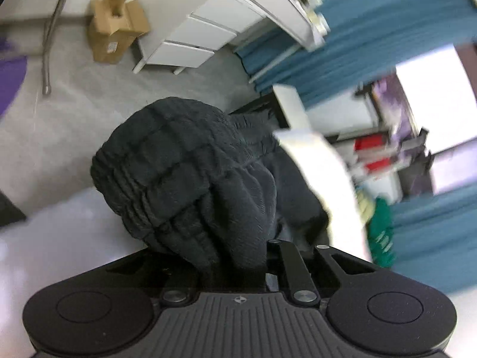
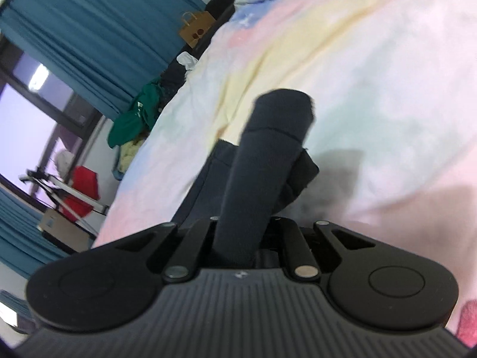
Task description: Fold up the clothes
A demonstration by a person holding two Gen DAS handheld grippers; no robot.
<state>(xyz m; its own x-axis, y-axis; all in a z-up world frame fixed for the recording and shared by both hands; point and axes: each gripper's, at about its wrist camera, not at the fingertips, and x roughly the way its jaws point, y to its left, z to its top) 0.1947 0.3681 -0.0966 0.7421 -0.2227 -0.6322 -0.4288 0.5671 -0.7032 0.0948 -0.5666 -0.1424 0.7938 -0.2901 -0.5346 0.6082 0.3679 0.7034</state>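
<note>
A dark navy garment with a ribbed elastic waistband (image 1: 184, 173) fills the middle of the left wrist view. My left gripper (image 1: 238, 256) is shut on this waistband and holds it lifted; the cloth drapes over and hides the fingers. In the right wrist view my right gripper (image 2: 241, 232) is shut on another part of the same dark garment (image 2: 268, 155), a folded strip that stands up over the fingers. The rest of the garment hangs down toward the pastel bedsheet (image 2: 372, 89). Both views are blurred.
A white drawer unit (image 1: 196, 32) and a cardboard box (image 1: 113, 26) stand on the grey floor. Teal curtains (image 2: 89, 29), a green cloth pile (image 2: 134, 113) and a paper bag (image 2: 196, 29) lie beside the bed. A red item (image 2: 83, 191) sits near the window.
</note>
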